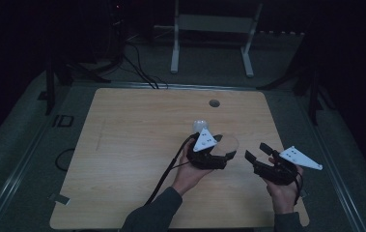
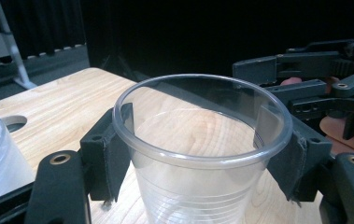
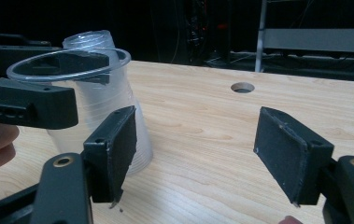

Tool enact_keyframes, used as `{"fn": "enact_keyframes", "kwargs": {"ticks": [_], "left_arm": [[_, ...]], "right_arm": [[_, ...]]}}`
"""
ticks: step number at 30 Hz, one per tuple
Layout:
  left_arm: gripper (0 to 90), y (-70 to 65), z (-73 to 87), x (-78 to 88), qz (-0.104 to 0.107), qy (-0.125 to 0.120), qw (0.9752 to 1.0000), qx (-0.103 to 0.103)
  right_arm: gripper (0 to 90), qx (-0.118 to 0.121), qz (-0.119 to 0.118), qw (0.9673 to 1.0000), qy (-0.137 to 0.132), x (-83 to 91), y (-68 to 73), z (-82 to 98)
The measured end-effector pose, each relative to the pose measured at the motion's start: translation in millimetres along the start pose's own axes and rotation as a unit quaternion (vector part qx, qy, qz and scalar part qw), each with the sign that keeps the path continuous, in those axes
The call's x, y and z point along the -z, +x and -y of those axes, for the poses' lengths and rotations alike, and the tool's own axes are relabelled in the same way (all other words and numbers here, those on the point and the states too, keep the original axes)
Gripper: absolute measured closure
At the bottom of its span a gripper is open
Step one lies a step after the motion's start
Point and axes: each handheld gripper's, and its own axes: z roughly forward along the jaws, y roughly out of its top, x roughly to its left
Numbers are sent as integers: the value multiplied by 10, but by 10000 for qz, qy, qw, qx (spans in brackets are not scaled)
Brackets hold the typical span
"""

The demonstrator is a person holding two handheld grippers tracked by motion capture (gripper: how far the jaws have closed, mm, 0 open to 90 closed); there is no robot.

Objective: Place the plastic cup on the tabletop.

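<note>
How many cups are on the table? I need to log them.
2: one cup upright between the left gripper jaws; an upside-down cup just behind it. More may be nested unseen.

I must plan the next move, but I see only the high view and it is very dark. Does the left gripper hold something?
Observer: Yes. The left gripper has its pads against both sides of a clear plastic cup, just under the rim. The cup is upright and empty.
Operator: And the pale thing beyond it?
Observer: It is a second clear cup, standing upside down close behind the held one. I cannot tell if they touch.
Operator: Is the right gripper free?
Observer: Yes. The right gripper is wide open, with only the wooden table between its jaws.
</note>
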Motion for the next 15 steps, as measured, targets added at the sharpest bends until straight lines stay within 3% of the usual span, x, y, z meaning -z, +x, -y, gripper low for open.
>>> {"fn": "enact_keyframes", "kwargs": {"ticks": [15], "left_arm": [[296, -4, 62, -3, -57, -47, 10000, -55]], "right_arm": [[295, 3, 9, 10000, -8, 8, -10, -2]]}}
